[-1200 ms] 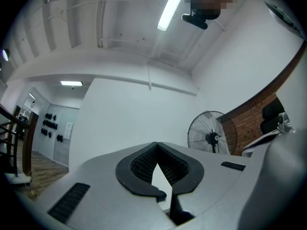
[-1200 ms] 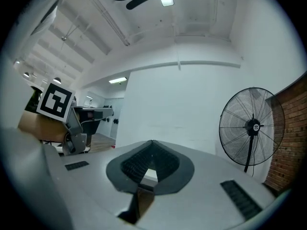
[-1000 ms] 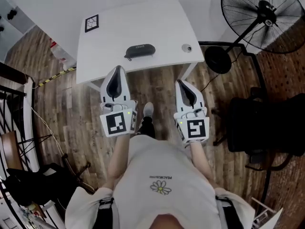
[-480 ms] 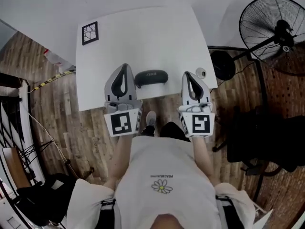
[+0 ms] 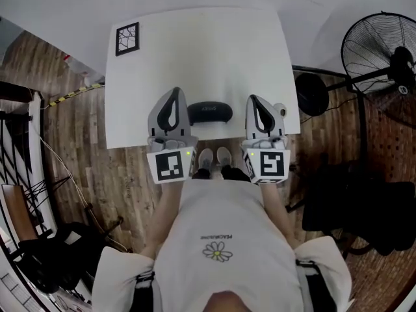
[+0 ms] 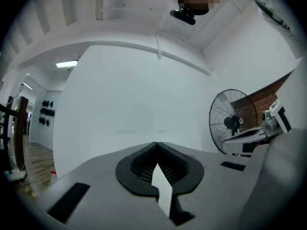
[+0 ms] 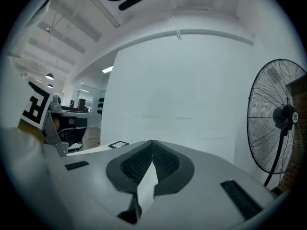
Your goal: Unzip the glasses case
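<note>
A dark oval glasses case [image 5: 210, 112] lies near the front edge of the white table [image 5: 195, 51] in the head view. My left gripper [image 5: 173, 95] is just left of the case and my right gripper [image 5: 255, 101] just right of it, both over the table's front edge. Both point forward, with their jaw tips closed together and nothing between them. In the left gripper view my left gripper [image 6: 156, 143] faces a white wall, and so does my right gripper [image 7: 151, 141] in the right gripper view. The case shows in neither gripper view.
A square black marker card [image 5: 127, 38] lies at the table's far left corner, and a small round object [image 5: 280, 110] sits near its front right corner. A standing fan [image 5: 383, 51] is to the right, and dark chairs [image 5: 364, 207] stand on the wooden floor.
Both grippers have moved forward from over the floor to the table's front edge, ending on either side of the case. Their jaws have stayed closed.
</note>
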The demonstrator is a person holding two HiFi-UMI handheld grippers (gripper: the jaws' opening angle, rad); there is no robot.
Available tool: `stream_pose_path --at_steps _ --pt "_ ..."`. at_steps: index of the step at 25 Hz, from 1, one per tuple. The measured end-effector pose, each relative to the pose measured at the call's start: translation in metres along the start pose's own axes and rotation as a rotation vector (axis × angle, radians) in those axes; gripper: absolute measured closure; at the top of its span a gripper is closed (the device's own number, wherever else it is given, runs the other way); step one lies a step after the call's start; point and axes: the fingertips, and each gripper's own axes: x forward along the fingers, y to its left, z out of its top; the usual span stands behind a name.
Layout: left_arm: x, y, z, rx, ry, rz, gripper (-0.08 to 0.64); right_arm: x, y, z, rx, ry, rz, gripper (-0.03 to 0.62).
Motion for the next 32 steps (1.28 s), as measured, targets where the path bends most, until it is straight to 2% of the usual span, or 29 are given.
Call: stream_pose_path --at_steps 6,8,10,12,14,16,18,22,25,28,32 --pt "0.013 -0.008 -0.012 0.03 0.039 -0.006 0.546 0.013 -0.002 -0.007 0.03 -0.005 0.064 0.586" --pt "0.017 -0.014 -0.026 0.072 0.105 -0.051 0.546 0.016 -0.001 -0.012 0.037 0.009 0.085 0.584" --pt "0.02 -0.025 -0.058 0.138 0.254 -0.154 0.546 0.018 0.004 -0.023 0.047 0.048 0.105 0.584" --pt "0.018 -0.039 -0.095 0.172 0.427 -0.269 0.546 0.018 0.009 -0.04 0.067 0.104 0.127 0.581" --pt "0.011 -0.051 -0.128 0.157 0.582 -0.356 0.546 0.015 0.013 -0.062 0.085 0.174 0.144 0.491" --pt "0.003 -0.06 -0.156 0.14 0.705 -0.409 0.546 0.01 0.016 -0.086 0.097 0.246 0.156 0.486" --pt "-0.004 -0.066 -0.177 0.149 0.785 -0.43 0.546 0.005 0.022 -0.113 0.115 0.329 0.169 0.477" --pt "-0.011 -0.071 -0.202 0.172 0.863 -0.445 0.546 -0.007 0.042 -0.166 0.116 0.508 0.207 0.442" --pt "-0.015 -0.075 -0.217 0.179 0.897 -0.47 0.546 -0.008 0.056 -0.193 0.1 0.606 0.235 0.436" --pt "-0.022 -0.079 -0.229 0.184 0.923 -0.471 0.546 -0.009 0.065 -0.212 0.073 0.673 0.258 0.434" --pt "-0.02 -0.08 -0.226 0.2 0.903 -0.448 0.546 -0.01 0.071 -0.223 0.059 0.713 0.265 0.436"
